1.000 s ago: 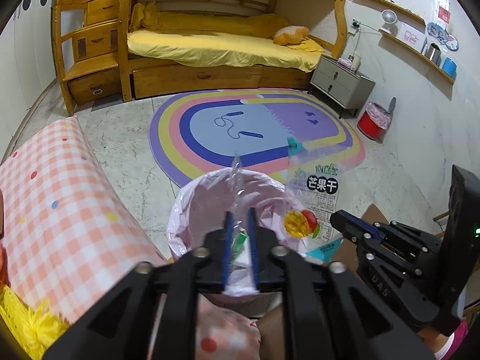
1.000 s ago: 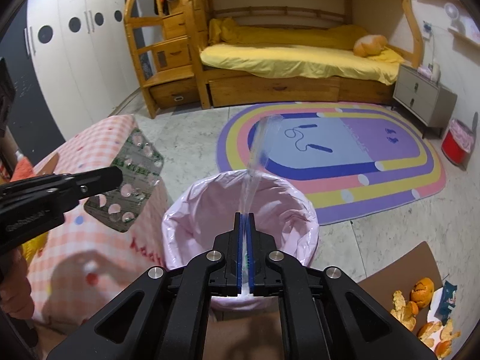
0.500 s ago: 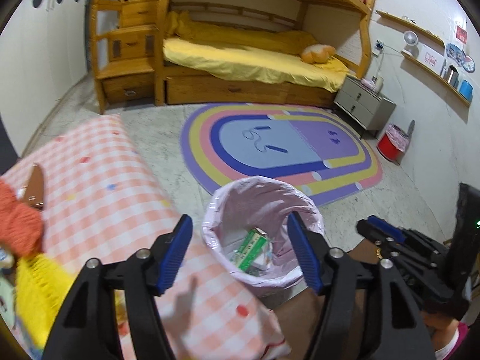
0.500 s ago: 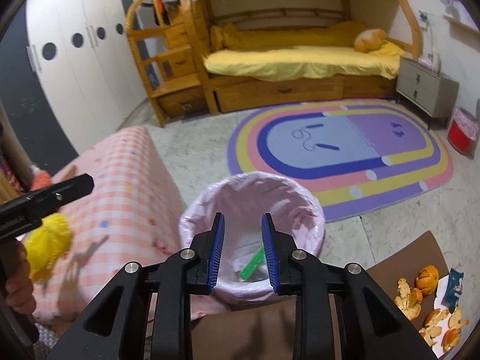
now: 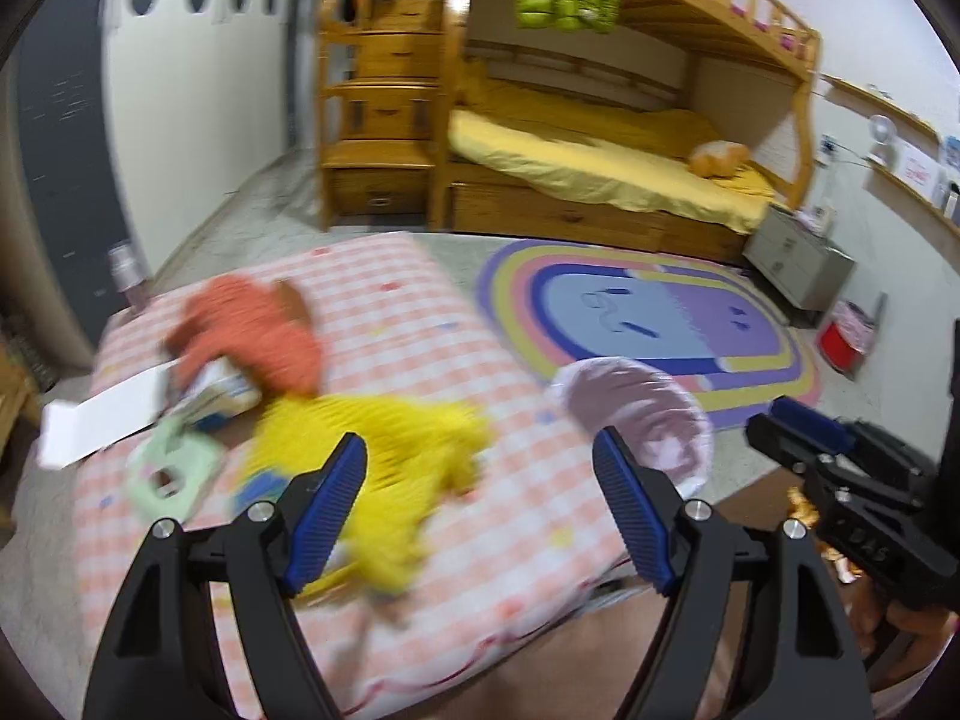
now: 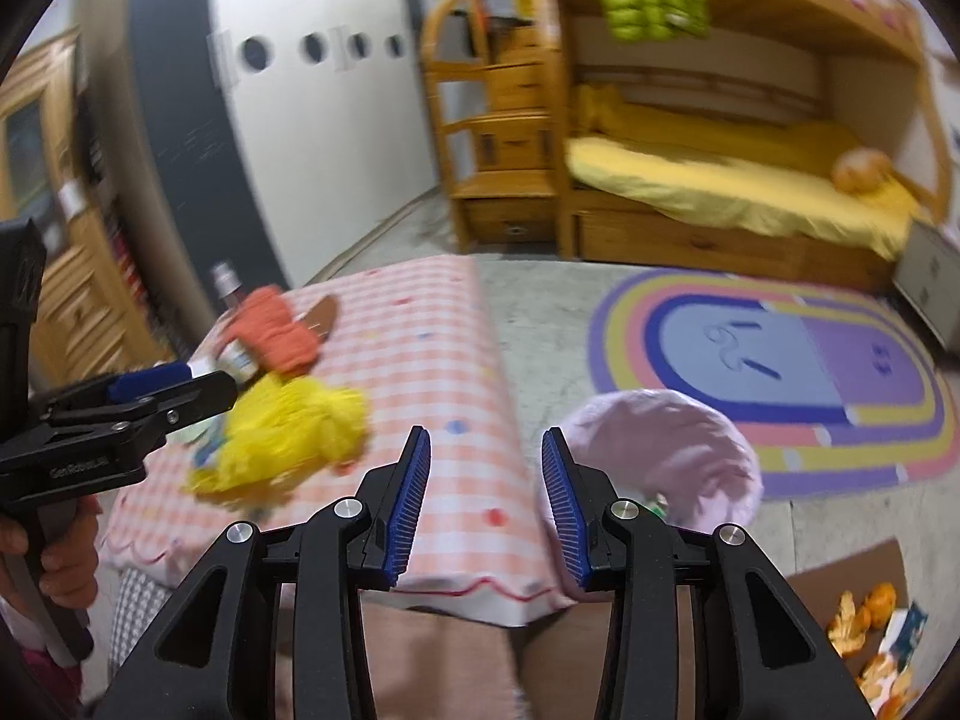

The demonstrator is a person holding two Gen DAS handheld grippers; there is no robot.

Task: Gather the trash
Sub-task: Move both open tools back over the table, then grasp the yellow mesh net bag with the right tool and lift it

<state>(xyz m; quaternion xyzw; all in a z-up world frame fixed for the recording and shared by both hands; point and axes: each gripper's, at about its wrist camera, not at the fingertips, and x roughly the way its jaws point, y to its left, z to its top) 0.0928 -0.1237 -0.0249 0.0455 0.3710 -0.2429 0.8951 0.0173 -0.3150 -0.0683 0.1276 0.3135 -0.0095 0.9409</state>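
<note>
Left gripper (image 5: 477,501): nearest in the left wrist view; jaws wide and opening, blue pads bare, nothing between them. Seen side-on at the left edge of the right wrist view, its grip cut off by the frame.
Right gripper (image 6: 485,495): nearest in the right wrist view; jaws part-way apart and opening, nothing between the pads. In the left wrist view only its fingers and body show at the right edge; a hand (image 5: 906,639) beneath it is mostly cropped.
Person's left hand (image 6: 63,558): wrapped on the left gripper's handle, lower left, partly out of frame.
Checked cloth (image 6: 432,360): pink-and-white, over a low surface below both grippers; near edge hidden behind the fingers.
Yellow fluffy item (image 5: 384,450): on the cloth, just beyond the left gripper; smeared by motion blur, kind unclear.
Green flat piece (image 5: 171,471): left of the yellow item; blurred.
White sheet (image 5: 99,420): at the cloth's left edge.
Orange knitted item (image 5: 252,336): farther back on the cloth; a packet under it is half covered.
Trash bin (image 6: 654,450): pink liner, on the floor beside the cloth's right edge; contents barely visible past the rim.
Orange peels (image 6: 864,624): on brown board, lower right, cut off by the frame.
Rug (image 5: 648,324): rainbow oval beyond the bin.
Bunk bed (image 5: 600,168): far wall, yellow bedding.
</note>
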